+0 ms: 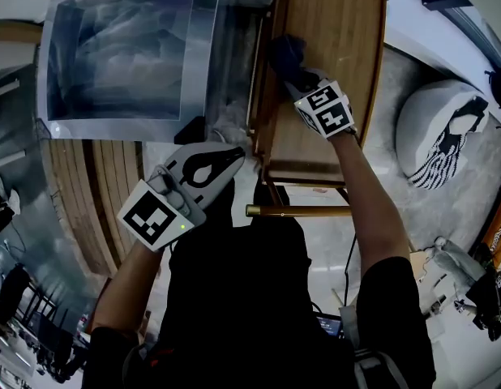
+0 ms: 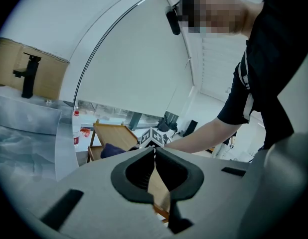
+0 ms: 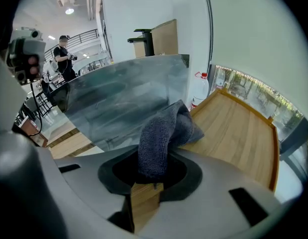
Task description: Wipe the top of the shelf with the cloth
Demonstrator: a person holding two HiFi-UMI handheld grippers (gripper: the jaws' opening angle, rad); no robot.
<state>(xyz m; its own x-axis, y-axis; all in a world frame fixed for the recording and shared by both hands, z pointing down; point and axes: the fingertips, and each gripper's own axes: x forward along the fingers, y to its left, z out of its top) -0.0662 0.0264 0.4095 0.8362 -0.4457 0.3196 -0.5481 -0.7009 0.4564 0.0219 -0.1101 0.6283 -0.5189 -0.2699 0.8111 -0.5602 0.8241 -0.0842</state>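
Right gripper (image 3: 153, 182) clamps cloth (image 3: 164, 133); grey panel (image 3: 119, 103) beside shelf (image 3: 238, 133).

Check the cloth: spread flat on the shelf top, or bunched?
Bunched. The cloth is a crumpled wad pinched in the right gripper, its loose end lying on the wooden shelf top; no flat, spread area shows.
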